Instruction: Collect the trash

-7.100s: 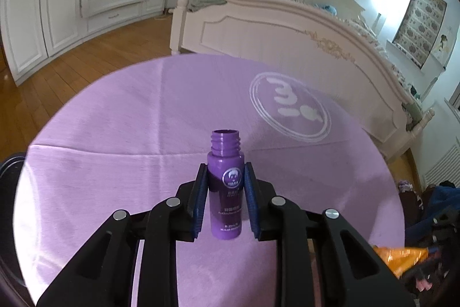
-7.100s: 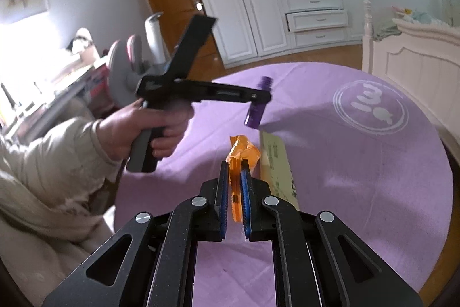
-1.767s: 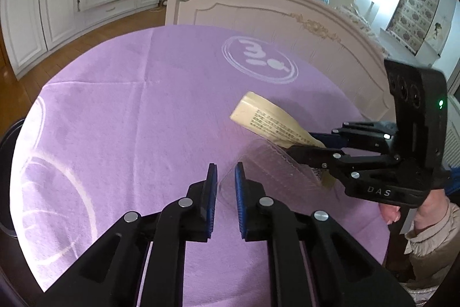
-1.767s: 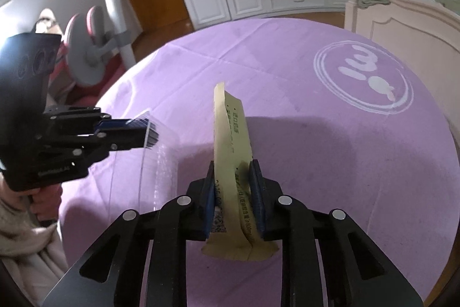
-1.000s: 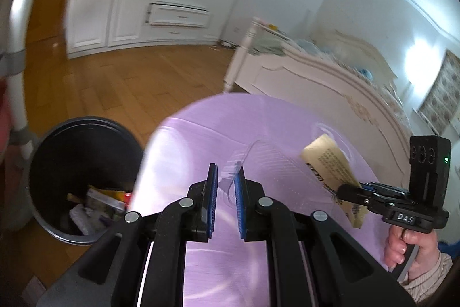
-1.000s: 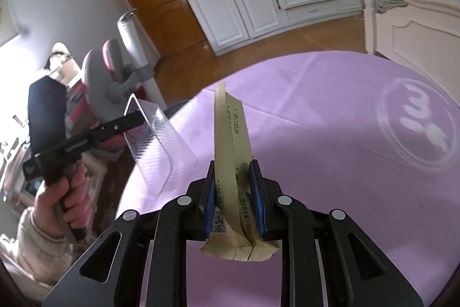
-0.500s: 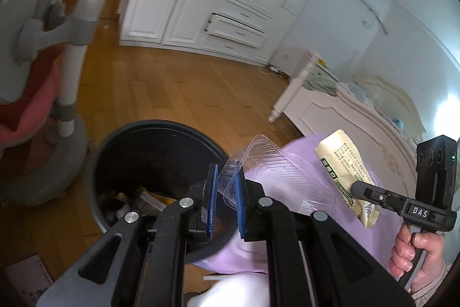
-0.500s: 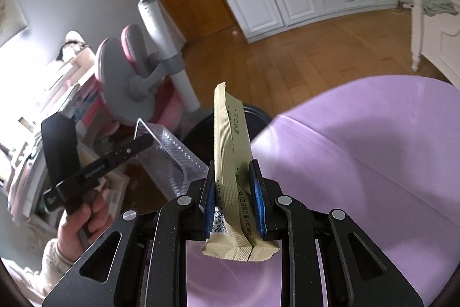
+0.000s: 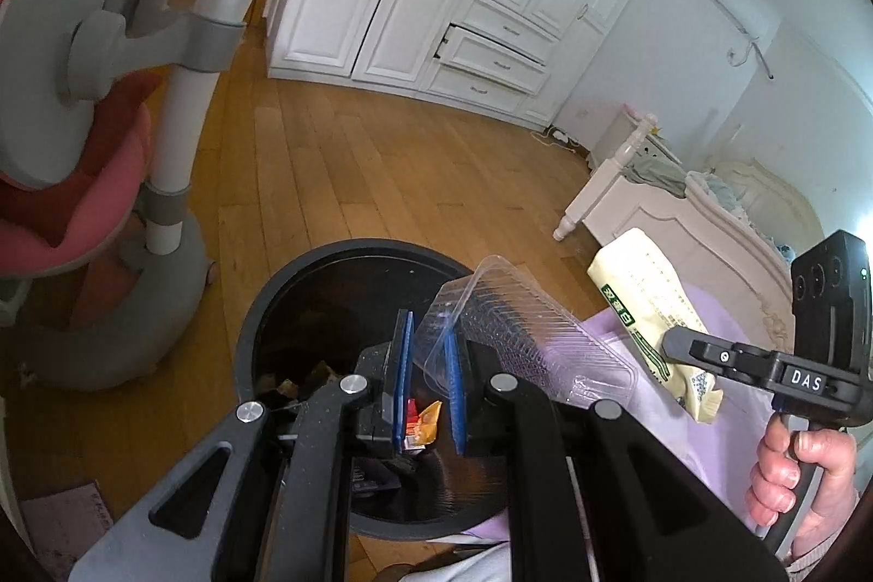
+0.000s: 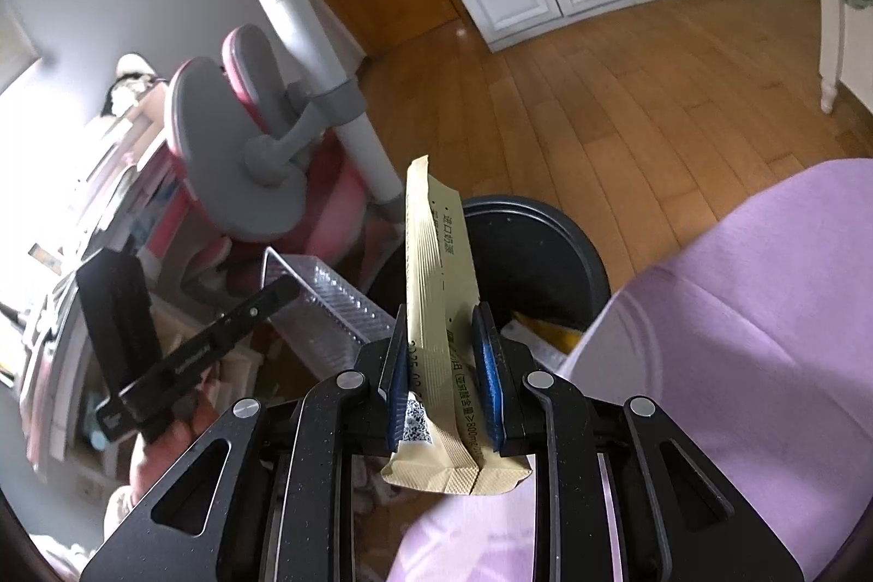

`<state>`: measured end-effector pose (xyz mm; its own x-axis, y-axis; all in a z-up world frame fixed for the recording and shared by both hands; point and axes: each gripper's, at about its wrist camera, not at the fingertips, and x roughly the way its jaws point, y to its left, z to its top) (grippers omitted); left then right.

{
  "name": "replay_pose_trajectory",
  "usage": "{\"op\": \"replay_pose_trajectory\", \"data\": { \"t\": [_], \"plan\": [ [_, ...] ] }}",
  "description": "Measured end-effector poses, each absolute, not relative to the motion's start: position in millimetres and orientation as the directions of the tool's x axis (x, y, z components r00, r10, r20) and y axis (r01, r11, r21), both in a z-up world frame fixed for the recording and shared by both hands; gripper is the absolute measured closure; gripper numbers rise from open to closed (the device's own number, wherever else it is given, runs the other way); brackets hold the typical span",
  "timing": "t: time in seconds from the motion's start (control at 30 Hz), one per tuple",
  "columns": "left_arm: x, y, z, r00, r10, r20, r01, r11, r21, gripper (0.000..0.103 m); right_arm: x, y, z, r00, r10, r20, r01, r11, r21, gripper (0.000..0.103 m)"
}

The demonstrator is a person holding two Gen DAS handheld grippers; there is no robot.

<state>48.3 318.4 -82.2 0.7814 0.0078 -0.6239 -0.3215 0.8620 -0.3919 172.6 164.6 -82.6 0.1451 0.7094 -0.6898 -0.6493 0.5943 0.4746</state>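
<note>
**Over the bin: tray and packet held for release**

Above the round black trash bin [image 9: 256,336], your left gripper [image 9: 428,385] held the clear ribbed plastic tray [image 9: 524,336], its jaws nearly together on one thin corner flange. Your right gripper [image 10: 439,380] was clamped on the lower part of the tall beige paper packet [image 10: 436,287], just short of the bin and beside the edge of the purple tablecloth [image 10: 753,309].

Handling: both items looked light. The tray appeared thin, springy and slippery, so its rim was the only sound hold. The packet appeared soft and creasable; gripping low kept it upright.

Change: half a second earlier both items were nearer the table; the tray then moved over the bin mouth, and both grips were unchanged.
</note>
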Motion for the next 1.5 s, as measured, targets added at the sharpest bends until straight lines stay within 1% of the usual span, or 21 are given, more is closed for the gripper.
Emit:
{"op": "replay_pose_trajectory", "data": {
  "t": [0.17, 0.27, 0.3, 0.37, 0.4, 0.43, 0.47, 0.5, 0.53, 0.57, 0.63, 0.67, 0.7, 0.8, 0.87, 0.97, 1.07, 1.17, 1.3, 1.37, 1.5],
  "plan": [
    [52.9, 327.6, -88.6, 0.772, 0.023, -0.635, -0.344, 0.856, -0.387, 0.090, 181.0, 177.5, -95.5, 0.126, 0.703, -0.700, -0.636, 0.599, 0.487, 0.080],
    [53.1, 331.8, -90.0, 0.769, 0.054, -0.637, -0.367, 0.853, -0.371, 0.088, 184.5, 179.8, -103.4, 0.113, 0.699, -0.706, -0.621, 0.604, 0.499, 0.077],
    [52.1, 332.7, -89.1, 0.771, 0.075, -0.632, -0.379, 0.852, -0.361, 0.087, 185.2, 181.4, -104.9, 0.111, 0.699, -0.707, -0.616, 0.607, 0.503, 0.066],
    [52.9, 333.0, -88.0, 0.770, 0.084, -0.632, -0.379, 0.858, -0.347, 0.086, 186.1, 180.7, -104.8, 0.121, 0.707, -0.697, -0.607, 0.608, 0.511, 0.051],
    [53.0, 331.8, -86.9, 0.768, 0.092, -0.634, -0.381, 0.862, -0.335, 0.085, 186.0, 179.0, -104.0, 0.122, 0.711, -0.692, -0.606, 0.606, 0.515, 0.049],
    [53.2, 331.0, -86.0, 0.764, 0.101, -0.637, -0.385, 0.864, -0.325, 0.073, 186.3, 177.8, -103.2, 0.124, 0.715, -0.689, -0.606, 0.604, 0.518, 0.049],
    [53.7, 331.0, -85.3, 0.762, 0.110, -0.639, -0.390, 0.865, -0.317, 0.052, 186.4, 175.7, -102.3, 0.125, 0.716, -0.687, -0.605, 0.604, 0.519, 0.049],
    [52.2, 328.3, -82.7, 0.760, 0.137, -0.635, -0.405, 0.865, -0.298, 0.039, 186.5, 172.9, -101.7, 0.126, 0.718, -0.685, -0.604, 0.603, 0.521, 0.049],
    [50.1, 326.0, -80.2, 0.762, 0.164, -0.626, -0.417, 0.864, -0.281, 0.018, 186.5, 169.6, -100.7, 0.129, 0.720, -0.682, -0.602, 0.603, 0.523, 0.049],
    [47.5, 322.7, -76.7, 0.768, 0.196, -0.610, -0.430, 0.863, -0.264, 0.011, 186.4, 165.1, -99.7, 0.132, 0.722, -0.679, -0.600, 0.604, 0.525, 0.049],
    [45.9, 316.2, -70.4, 0.776, 0.226, -0.589, -0.438, 0.865, -0.245, 0.008, 186.1, 154.7, -97.8, 0.143, 0.726, -0.673, -0.593, 0.607, 0.529, 0.048],
    [47.3, 313.0, -68.7, 0.775, 0.225, -0.591, -0.436, 0.867, -0.242, 0.008, 185.8, 146.8, -96.8, 0.152, 0.730, -0.666, -0.586, 0.609, 0.534, 0.042],
    [49.5, 309.3, -67.5, 0.771, 0.221, -0.597, -0.435, 0.868, -0.239, 0.008, 185.8, 142.1, -96.0, 0.156, 0.734, -0.661, -0.581, 0.610, 0.539, 0.039],
    [54.6, 295.1, -64.3, 0.766, 0.214, -0.606, -0.425, 0.876, -0.228, 0.008, 185.5, 119.3, -94.3, 0.167, 0.743, -0.648, -0.563, 0.612, 0.556, 0.039],
    [58.3, 278.6, -58.5, 0.769, 0.198, -0.607, -0.407, 0.885, -0.226, 0.006, 184.8, 99.1, -92.7, 0.182, 0.742, -0.645, -0.549, 0.621, 0.560, 0.039],
    [63.7, 249.3, -51.3, 0.777, 0.164, -0.607, -0.366, 0.903, -0.224, 0.006, 180.9, 69.6, -88.5, 0.225, 0.732, -0.643, -0.537, 0.644, 0.545, 0.026],
    [71.4, 201.5, -40.3, 0.798, 0.115, -0.592, -0.282, 0.939, -0.198, 0.006, 173.1, 34.7, -83.4, 0.292, 0.700, -0.652, -0.523, 0.688, 0.504, 0.026],
    [77.1, 157.8, -33.2, 0.819, 0.064, -0.570, -0.195, 0.965, -0.173, 0.006, 158.4, -7.7, -75.0, 0.425, 0.610, -0.668, -0.498, 0.774, 0.390, 0.015],
    [80.5, 91.7, -24.3, 0.858, 0.004, -0.513, -0.076, 0.990, -0.121, 0.006, 134.8, -65.0, -65.0, 0.622, 0.413, -0.665, -0.382, 0.902, 0.202, 0.014],
    [79.9, 68.8, -23.4, 0.873, -0.020, -0.488, -0.036, 0.994, -0.106, 0.006, 121.9, -97.0, -59.7, 0.713, 0.314, -0.626, -0.293, 0.946, 0.141, 0.005],
    [77.0, 28.8, -29.5, 0.875, -0.087, -0.477, 0.038, 0.993, -0.110, 0.006, 91.9, -150.2, -52.6, 0.851, 0.105, -0.515, -0.099, 0.994, 0.040, 0.005]
  ]
}}
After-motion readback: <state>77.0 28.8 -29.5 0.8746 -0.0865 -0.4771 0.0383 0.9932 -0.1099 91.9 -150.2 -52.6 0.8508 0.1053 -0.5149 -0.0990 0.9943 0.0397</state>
